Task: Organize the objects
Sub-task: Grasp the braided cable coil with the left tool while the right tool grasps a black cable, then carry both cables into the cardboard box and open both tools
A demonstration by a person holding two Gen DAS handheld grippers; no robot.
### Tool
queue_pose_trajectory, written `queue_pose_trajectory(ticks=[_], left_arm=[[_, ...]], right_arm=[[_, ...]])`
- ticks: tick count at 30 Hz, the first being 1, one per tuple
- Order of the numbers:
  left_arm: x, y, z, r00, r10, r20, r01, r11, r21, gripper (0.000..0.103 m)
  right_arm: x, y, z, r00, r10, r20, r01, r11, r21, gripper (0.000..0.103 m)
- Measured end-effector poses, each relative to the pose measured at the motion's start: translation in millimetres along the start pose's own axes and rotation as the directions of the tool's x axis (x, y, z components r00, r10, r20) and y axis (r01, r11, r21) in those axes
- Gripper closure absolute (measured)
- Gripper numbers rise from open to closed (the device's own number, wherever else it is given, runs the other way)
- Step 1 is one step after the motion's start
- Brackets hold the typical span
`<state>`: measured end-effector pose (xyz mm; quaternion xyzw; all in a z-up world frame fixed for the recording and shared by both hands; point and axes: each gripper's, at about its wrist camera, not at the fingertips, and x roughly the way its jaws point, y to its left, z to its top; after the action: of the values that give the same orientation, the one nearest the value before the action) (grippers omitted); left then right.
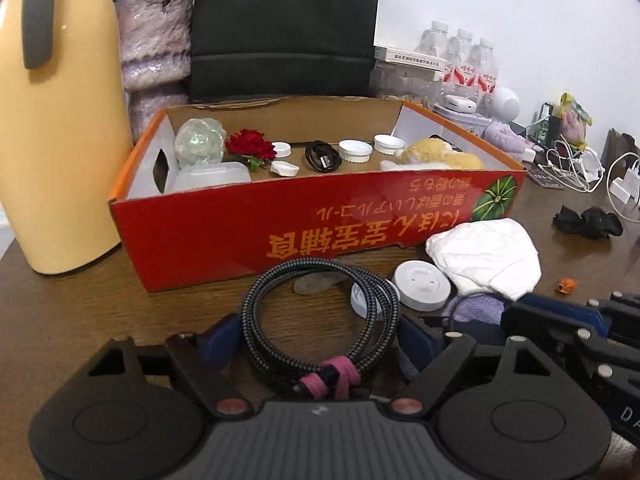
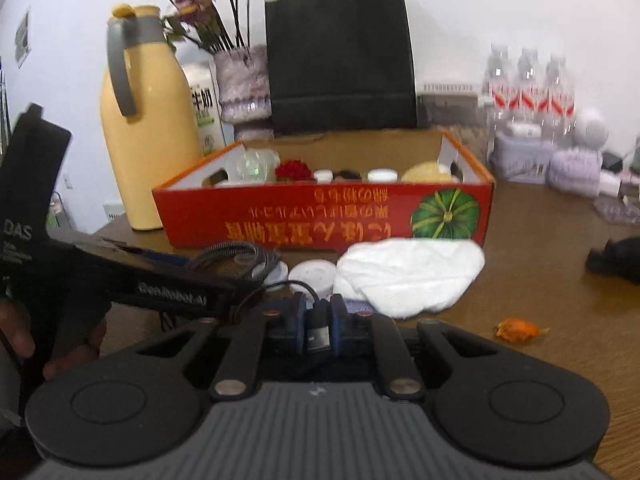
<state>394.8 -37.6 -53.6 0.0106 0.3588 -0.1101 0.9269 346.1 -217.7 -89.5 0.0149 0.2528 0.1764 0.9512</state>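
Left tool point(image 1: 320, 338) stands open around the coiled cable point(image 1: 320, 320); right tool point(image 2: 318, 322) grips its plug point(image 2: 319, 330)

A coiled black braided cable point(image 1: 320, 312), pink-tied, lies flat before the open red box point(image 1: 280, 224).

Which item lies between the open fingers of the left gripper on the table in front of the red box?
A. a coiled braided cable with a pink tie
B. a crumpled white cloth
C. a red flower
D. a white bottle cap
A: in the left wrist view the coiled braided cable lies on the table between the spread fingers of the left gripper, its pink tie nearest the camera.
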Motion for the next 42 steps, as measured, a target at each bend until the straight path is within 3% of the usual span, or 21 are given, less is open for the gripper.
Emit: queue_pose_trajectory(ticks=[3,8,14,20,23,27,32,35,38,42], left_arm=[[-28,-1,-5,0.998,0.045,0.032,-0.044,0.999,-0.015,0.023],[-121,-1,-37,0.989,0.02,0.147,-0.01,0.997,-0.072,0.022],[-205,-15,-94,0.986,0.049,0.161,-0.033,0.995,-0.098,0.022],[-256,-24,-131,0.982,0.094,0.161,-0.076,0.991,-0.112,0.022],[-266,-30,-135,0.977,0.116,0.176,-0.099,0.99,-0.102,0.022],[-266,-35,-134,0.979,0.097,0.177,-0.079,0.991,-0.104,0.022],[-249,-31,-111,0.981,0.061,0.187,-0.041,0.993,-0.11,0.022],[-231,-25,-81,0.978,0.03,0.206,-0.014,0.997,-0.077,0.023],[-203,-17,-33,0.975,-0.013,0.222,0.018,1.0,-0.023,0.023],[-146,-9,42,0.981,-0.042,0.189,0.032,0.998,0.055,0.023]], right_arm=[[-12,-5,10,0.999,0.039,0.029,-0.04,0.998,0.044,0.09],[-75,-26,20,0.992,0.075,0.1,-0.093,0.977,0.192,0.09],[-158,-16,-7,0.99,0.112,0.083,-0.122,0.983,0.135,0.09],[-214,-12,-48,0.994,0.1,0.041,-0.105,0.981,0.161,0.09],[-231,-10,-56,0.995,0.084,0.058,-0.093,0.981,0.169,0.09],[-241,-10,-63,0.994,0.079,0.071,-0.089,0.982,0.167,0.09],[-235,-14,-59,0.993,0.096,0.069,-0.106,0.982,0.157,0.09],[-220,-19,-43,0.992,0.107,0.072,-0.116,0.985,0.129,0.09],[-197,-25,-12,0.987,0.126,0.099,-0.134,0.988,0.076,0.09],[-143,-36,58,0.986,0.113,0.119,-0.111,0.994,-0.019,0.09]])
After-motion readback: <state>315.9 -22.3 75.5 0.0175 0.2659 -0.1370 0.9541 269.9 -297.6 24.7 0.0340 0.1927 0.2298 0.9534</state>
